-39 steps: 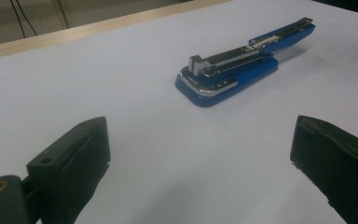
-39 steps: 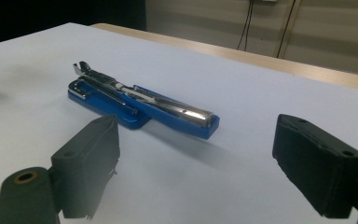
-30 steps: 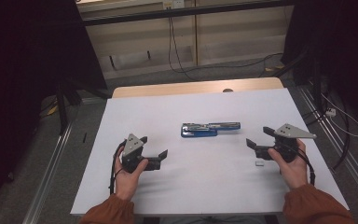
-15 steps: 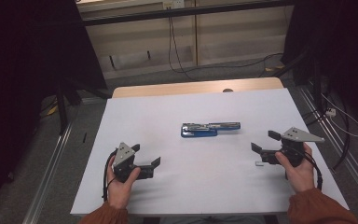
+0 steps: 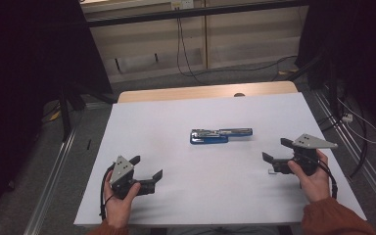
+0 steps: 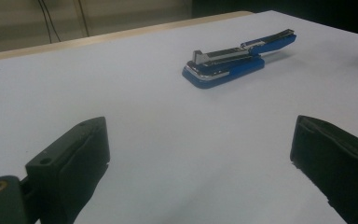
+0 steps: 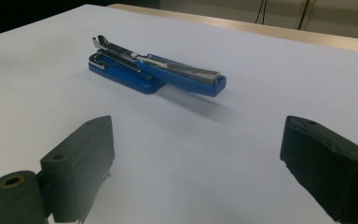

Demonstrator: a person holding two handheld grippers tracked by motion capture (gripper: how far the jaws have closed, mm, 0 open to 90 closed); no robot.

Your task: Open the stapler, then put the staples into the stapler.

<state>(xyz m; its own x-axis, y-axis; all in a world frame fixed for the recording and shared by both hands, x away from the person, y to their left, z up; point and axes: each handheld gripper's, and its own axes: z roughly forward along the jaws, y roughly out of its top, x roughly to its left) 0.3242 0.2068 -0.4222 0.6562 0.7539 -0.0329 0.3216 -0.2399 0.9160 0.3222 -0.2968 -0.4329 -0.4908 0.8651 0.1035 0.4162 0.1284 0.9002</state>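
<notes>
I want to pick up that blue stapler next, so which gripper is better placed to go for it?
Probably the right gripper: in the high view it sits nearer the blue stapler, jaws open and aimed at its raised end. The left gripper, also open, lies farther off toward the table's near edge.

Lighting: dim, soft, from overhead; surroundings near black. Worktop [image 5: 176,122] evenly lit, no glare. Shadows faint. Gripper views: near foreground blurred.

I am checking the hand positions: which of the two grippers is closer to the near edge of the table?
The left gripper. In the high view it sits lower, nearer the table edge by the person, than the right gripper, level with the blue stapler's side.
</notes>
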